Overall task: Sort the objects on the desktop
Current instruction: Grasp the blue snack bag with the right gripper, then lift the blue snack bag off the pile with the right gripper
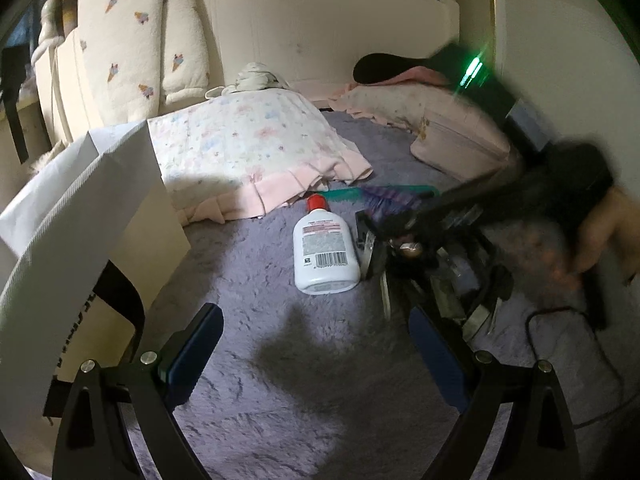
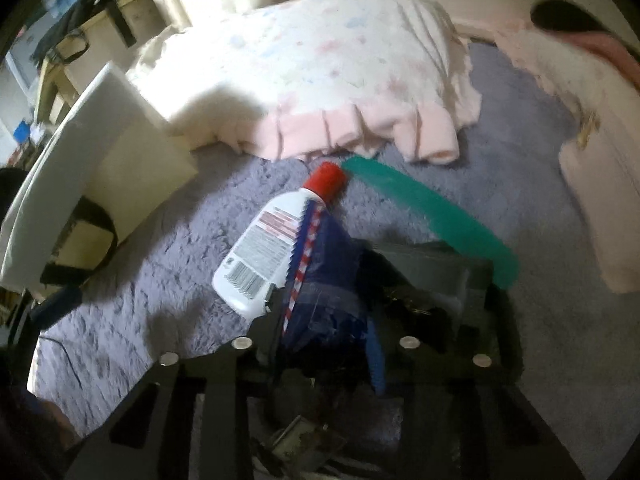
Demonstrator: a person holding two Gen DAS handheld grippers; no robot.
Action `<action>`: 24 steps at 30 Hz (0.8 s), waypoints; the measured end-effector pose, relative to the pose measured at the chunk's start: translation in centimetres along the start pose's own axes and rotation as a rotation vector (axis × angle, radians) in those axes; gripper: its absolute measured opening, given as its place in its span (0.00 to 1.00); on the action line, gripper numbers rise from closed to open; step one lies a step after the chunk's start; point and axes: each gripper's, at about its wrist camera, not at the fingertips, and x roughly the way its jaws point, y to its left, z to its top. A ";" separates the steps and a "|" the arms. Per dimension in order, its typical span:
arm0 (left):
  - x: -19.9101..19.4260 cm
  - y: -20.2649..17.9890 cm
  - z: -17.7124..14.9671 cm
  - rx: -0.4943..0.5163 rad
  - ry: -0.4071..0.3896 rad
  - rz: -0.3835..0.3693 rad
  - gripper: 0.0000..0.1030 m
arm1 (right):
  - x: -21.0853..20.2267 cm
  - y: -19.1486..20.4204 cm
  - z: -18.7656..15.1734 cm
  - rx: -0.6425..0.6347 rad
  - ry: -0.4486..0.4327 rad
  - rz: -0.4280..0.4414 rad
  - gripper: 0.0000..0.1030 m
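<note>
Your right tool (image 2: 320,304) is clamped on a dark blue packet (image 2: 324,276), lying on the purple blanket (image 1: 280,360) beside a white bottle (image 1: 322,248). Your left tool (image 1: 316,344) hangs released above the blanket.

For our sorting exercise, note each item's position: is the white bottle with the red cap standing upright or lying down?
Lying down. The bottle rests on its side on the purple blanket, label and barcode facing up, red cap pointing toward the pillow.

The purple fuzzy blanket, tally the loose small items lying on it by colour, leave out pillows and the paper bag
White: 1, the white plastic bottle with a red cap
Green: 1, the flat green plastic comb
Dark blue: 1, the dark blue foil packet with a red-and-white striped edge, between the right gripper's jaws
Total: 3, not counting blurred metal bits under the gripper.
</note>
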 end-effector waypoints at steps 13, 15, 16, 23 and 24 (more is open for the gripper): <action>-1.3 -3.0 1.3 0.099 0.000 -0.060 0.91 | -15.0 -4.4 -5.1 0.159 -0.132 0.090 0.23; -1.5 -3.6 2.0 0.089 0.000 -0.091 0.91 | -14.7 -5.1 -5.7 0.167 -0.108 0.093 0.23; -1.6 -3.8 2.3 0.084 -0.004 -0.109 0.91 | -14.5 -5.3 -5.8 0.173 -0.104 0.109 0.23; 3.3 -4.8 4.0 0.035 0.104 -0.112 0.46 | -14.5 -5.1 -5.7 0.157 -0.100 0.201 0.23; 5.1 -4.9 3.8 0.026 0.164 -0.126 0.38 | -14.5 -5.1 -5.8 0.153 -0.098 0.214 0.23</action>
